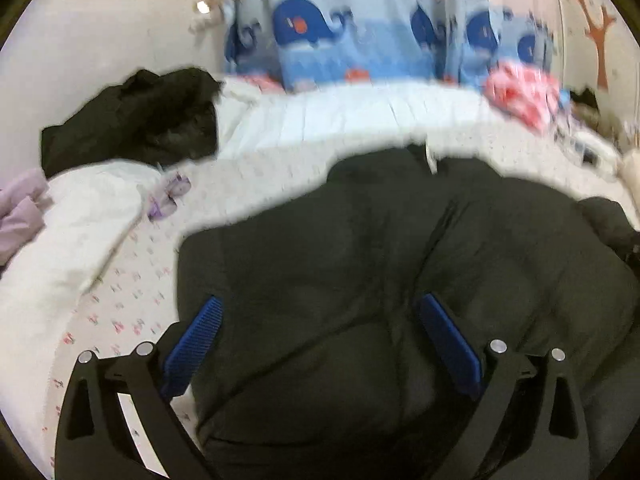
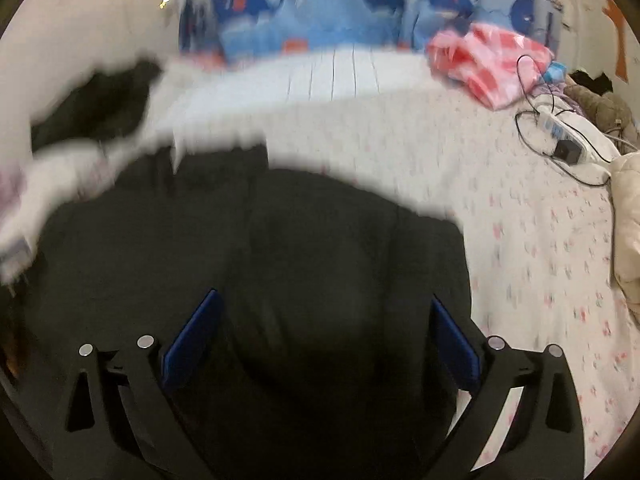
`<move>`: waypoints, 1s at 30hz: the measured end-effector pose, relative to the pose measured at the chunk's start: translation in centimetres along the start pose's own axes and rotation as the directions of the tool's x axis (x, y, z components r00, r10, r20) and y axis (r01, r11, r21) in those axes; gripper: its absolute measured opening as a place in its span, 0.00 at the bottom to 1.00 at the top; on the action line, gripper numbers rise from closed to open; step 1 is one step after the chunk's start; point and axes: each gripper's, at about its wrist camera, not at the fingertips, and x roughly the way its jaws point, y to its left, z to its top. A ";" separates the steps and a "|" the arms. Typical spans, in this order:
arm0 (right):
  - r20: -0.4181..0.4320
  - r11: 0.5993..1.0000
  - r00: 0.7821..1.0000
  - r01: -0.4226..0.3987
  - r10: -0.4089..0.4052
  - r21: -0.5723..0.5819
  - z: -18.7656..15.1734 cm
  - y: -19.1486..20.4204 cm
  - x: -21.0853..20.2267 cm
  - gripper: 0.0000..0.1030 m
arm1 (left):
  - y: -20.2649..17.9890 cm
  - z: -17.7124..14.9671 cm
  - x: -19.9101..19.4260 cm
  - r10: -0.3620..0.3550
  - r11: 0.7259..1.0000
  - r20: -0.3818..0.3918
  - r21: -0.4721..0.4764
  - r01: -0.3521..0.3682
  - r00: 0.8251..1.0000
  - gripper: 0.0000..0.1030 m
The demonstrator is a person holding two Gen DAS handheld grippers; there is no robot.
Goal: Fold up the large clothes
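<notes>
Big dark puffy padded jacket [image 1: 400, 260] spread flat on the floral bedsheet [image 1: 132, 300]. Left gripper [image 1: 320, 320] and right gripper [image 2: 324, 320] both wide open over it, holding nothing. Best to grab both hem corners evenly, then fold slowly.

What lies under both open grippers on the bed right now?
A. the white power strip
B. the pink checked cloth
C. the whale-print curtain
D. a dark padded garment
D: the dark padded garment fills the space beneath the left gripper and the right gripper, both with jaws wide apart.
</notes>
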 end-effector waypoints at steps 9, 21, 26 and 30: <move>-0.090 0.989 0.991 -0.091 0.102 0.117 -0.2 -1.5 -1.2 0.94 | 1.1 -0.1 0.3 -0.010 1.000 -0.091 -0.022 0.008 0.996 0.94; -0.032 0.923 0.970 -0.220 0.242 0.315 -14.7 -9.1 -16.5 0.94 | -1.8 -4.7 -15.2 0.182 0.916 0.184 0.325 -0.234 0.966 0.94; -0.058 0.886 0.946 -0.277 0.320 0.371 -20.1 -10.1 -19.0 0.94 | -2.5 -6.3 -17.7 0.157 0.913 0.146 0.357 -0.200 0.977 0.94; -0.040 0.815 0.894 -0.388 0.447 0.431 -22.8 -10.1 -19.8 0.94 | -2.8 -6.9 -19.2 0.128 0.921 0.117 0.353 -0.162 0.985 0.94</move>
